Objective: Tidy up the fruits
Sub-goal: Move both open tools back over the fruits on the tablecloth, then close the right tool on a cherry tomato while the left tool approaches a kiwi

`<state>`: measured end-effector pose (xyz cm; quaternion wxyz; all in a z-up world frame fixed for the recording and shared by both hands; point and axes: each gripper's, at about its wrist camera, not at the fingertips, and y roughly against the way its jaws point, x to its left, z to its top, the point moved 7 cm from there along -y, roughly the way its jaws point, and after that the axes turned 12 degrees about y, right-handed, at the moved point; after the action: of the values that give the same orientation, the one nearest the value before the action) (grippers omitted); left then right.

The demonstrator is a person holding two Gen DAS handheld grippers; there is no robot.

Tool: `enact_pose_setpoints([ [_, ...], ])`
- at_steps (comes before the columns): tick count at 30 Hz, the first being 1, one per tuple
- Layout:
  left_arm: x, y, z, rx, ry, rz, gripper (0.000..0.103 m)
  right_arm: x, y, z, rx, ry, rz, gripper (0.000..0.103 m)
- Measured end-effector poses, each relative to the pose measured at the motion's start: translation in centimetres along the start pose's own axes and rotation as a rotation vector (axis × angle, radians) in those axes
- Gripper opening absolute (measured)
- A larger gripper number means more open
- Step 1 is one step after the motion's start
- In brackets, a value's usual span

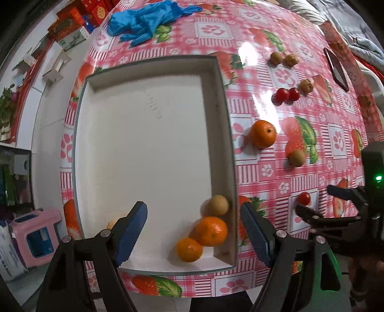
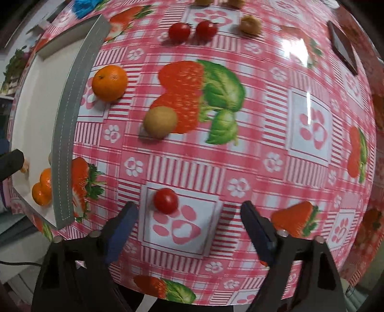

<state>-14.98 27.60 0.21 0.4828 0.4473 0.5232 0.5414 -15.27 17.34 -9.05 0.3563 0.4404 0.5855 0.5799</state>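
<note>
Two oranges [image 1: 201, 240] and a brown round fruit [image 1: 218, 204] sit in the near right corner of the white tray [image 1: 223, 120], touching one another; a small pale item by the left jaw is mostly hidden. Outside the tray on the desk [image 2: 264, 144] lie another orange [image 2: 109, 82] just beside the tray wall, a brown fruit [image 2: 160, 122], a lone cherry tomato [image 2: 165, 200], two more tomatoes [image 2: 192, 30] farther off, and some walnut-like pieces [image 1: 306, 86]. The left gripper [image 1: 194, 234] hangs over the tray, jaws apart and empty. The right gripper [image 2: 189, 230] hovers over the lone tomato, jaws wide, nothing gripped. Blue gloves [image 1: 146, 21] lie beyond the tray.
</note>
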Motion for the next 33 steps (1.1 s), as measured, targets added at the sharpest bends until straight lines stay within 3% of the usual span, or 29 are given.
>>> enact_pose_setpoints([
  [2, -0.2, 0.3, 0.0, -0.001, -0.006, 0.001, 0.081, 0.7, -0.4, 0.6, 0.005, 0.01, 0.003, 0.073],
  [6, 0.2, 0.2, 0.4, 0.0, -0.024, 0.0, 0.081, 3.2, -0.9, 0.7, -0.008, 0.042, -0.011, 0.069],
  [9, -0.1, 0.1, 0.7, 0.006, -0.034, -0.004, 0.081, 4.3, -0.9, 1.2, -0.015, 0.089, -0.038, 0.052],
  [11, -0.8, 0.2, 0.9, 0.003, -0.043, -0.006, 0.081, 5.2, -1.0, 1.6, -0.016, 0.113, -0.044, 0.029],
  [12, -1.0, 0.2, 1.1, 0.001, -0.047, -0.006, 0.081, 5.5, -1.1, 1.7, -0.014, 0.118, -0.044, 0.024],
  [20, -4.4, 0.5, 2.2, -0.025, -0.109, -0.027, 0.081, 3.5, 0.1, 0.2, -0.037, 0.019, 0.083, 0.022],
  [33, -10.6, -1.3, 3.0, 0.001, -0.199, -0.049, 0.081, -1.9, 1.5, -1.1, -0.069, -0.099, 0.116, 0.022],
])
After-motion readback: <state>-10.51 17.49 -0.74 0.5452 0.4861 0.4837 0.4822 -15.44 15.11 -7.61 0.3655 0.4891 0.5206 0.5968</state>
